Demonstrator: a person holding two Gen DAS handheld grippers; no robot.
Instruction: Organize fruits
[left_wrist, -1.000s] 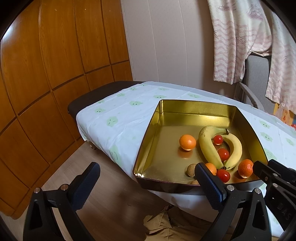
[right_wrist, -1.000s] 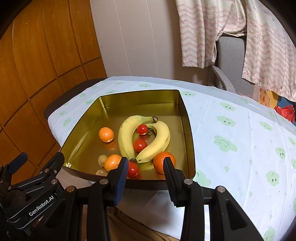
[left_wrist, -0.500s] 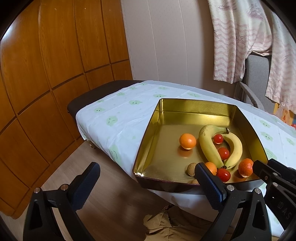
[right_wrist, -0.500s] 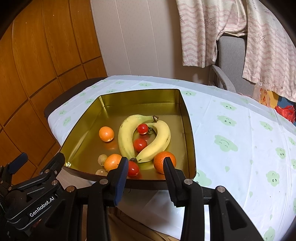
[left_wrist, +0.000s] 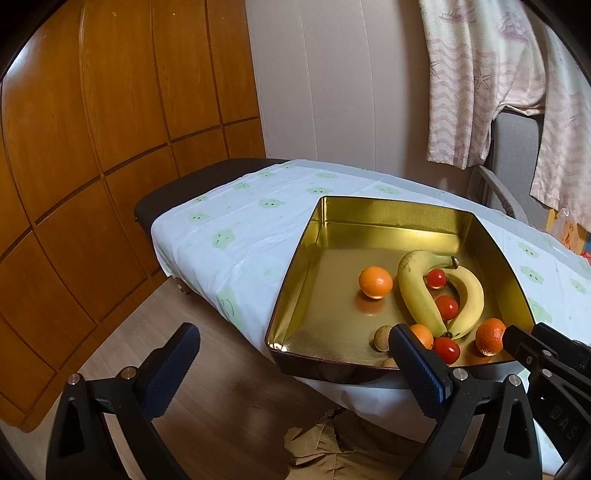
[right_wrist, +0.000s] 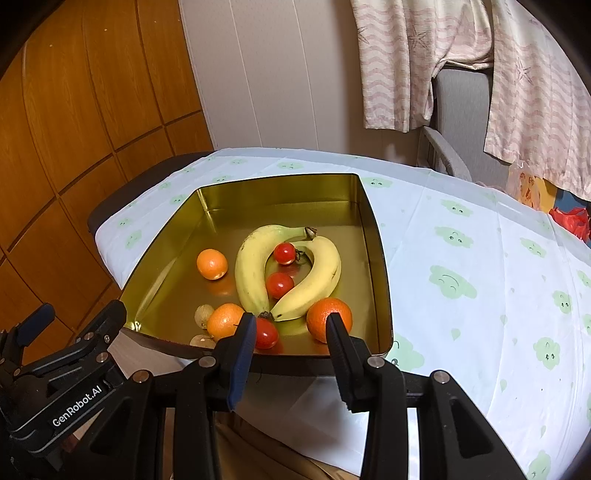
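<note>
A gold metal tray (left_wrist: 391, 204) (right_wrist: 277, 180) sits on the clothed table near its front edge. In it lie two bananas (left_wrist: 417, 295) (right_wrist: 251, 273) curved toward each other, with two cherry tomatoes (right_wrist: 279, 284) between them and a third (right_wrist: 266, 334) at their tips. Three oranges (left_wrist: 375, 282) (right_wrist: 211, 264) and two small brown fruits (right_wrist: 204, 315) are scattered around them. My left gripper (left_wrist: 291, 339) is open wide, off the tray's near left corner over the floor. My right gripper (right_wrist: 290, 325) is open and empty just before the tray's near rim.
A white tablecloth (right_wrist: 461, 258) with green smiling clouds covers the table. Behind it stands a grey chair (right_wrist: 454, 110) with pink patterned clothes (right_wrist: 406, 55) hanging above. Wooden wall panels (left_wrist: 92, 147) run along the left. Wood floor (left_wrist: 221, 387) lies below the table edge.
</note>
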